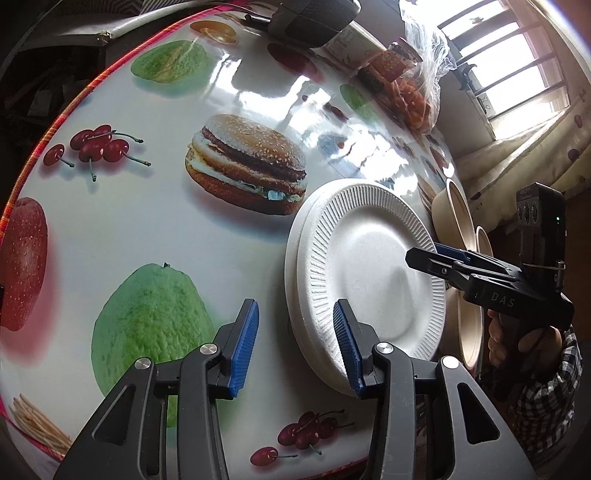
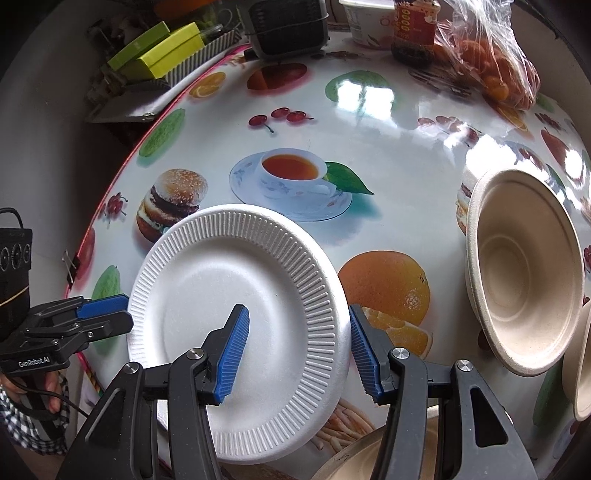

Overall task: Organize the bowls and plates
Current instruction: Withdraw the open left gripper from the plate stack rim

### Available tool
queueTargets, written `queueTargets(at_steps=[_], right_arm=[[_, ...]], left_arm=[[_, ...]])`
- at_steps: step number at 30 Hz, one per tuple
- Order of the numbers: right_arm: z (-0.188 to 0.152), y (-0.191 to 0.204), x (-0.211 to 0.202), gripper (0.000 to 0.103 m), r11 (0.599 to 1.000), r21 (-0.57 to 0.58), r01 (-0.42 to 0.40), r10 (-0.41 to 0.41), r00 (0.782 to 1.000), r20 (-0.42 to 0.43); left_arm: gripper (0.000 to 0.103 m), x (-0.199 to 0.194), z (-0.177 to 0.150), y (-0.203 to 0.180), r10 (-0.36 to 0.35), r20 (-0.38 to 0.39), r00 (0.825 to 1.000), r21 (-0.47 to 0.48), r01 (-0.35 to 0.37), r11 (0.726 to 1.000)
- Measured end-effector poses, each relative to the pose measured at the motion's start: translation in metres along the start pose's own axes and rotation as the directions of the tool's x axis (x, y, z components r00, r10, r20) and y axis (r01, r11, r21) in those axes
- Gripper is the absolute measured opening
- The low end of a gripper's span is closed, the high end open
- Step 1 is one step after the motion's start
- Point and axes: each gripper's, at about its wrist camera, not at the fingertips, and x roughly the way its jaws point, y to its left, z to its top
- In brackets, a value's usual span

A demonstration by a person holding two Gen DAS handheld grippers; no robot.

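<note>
A stack of white foam plates (image 1: pixel 369 273) lies on the fruit-print table (image 1: pixel 166 221); it also shows in the right wrist view (image 2: pixel 236 317). My left gripper (image 1: pixel 295 347) is open, its jaws astride the plates' near rim, one pad over the plate. My right gripper (image 2: pixel 299 347) is open over the plates' right rim; in the left wrist view it (image 1: pixel 436 258) reaches in from the right. Beige bowls (image 2: pixel 524 273) stand to the right, also seen past the plates in the left wrist view (image 1: pixel 458 218). Another beige bowl (image 2: pixel 365 458) lies under my right gripper.
A bag of oranges (image 2: pixel 491 59), a jar (image 2: pixel 413 29), a white tub (image 2: pixel 365 18) and a dark device (image 2: pixel 288 26) stand along the table's far edge. Green boxes (image 2: pixel 162 48) sit beyond the left edge.
</note>
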Motion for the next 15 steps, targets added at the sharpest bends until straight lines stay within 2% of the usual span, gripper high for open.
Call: queueTargets(at_steps=[10, 15], right_arm=[[0.0069, 0.0036, 0.0047, 0.054, 1.000, 0.014, -0.001, 0.001, 1.000, -0.006], [0.0050, 0.0007, 0.0046, 0.055, 0.999, 0.009, 0.044, -0.044, 0.999, -0.022]], left_arm=[[0.043, 0.0008, 0.0049, 0.0017, -0.012, 0.001, 1.000, -0.005, 0.012, 1.000], [0.043, 0.0003, 0.0040, 0.0012, -0.017, -0.008, 1.000, -0.005, 0.017, 1.000]])
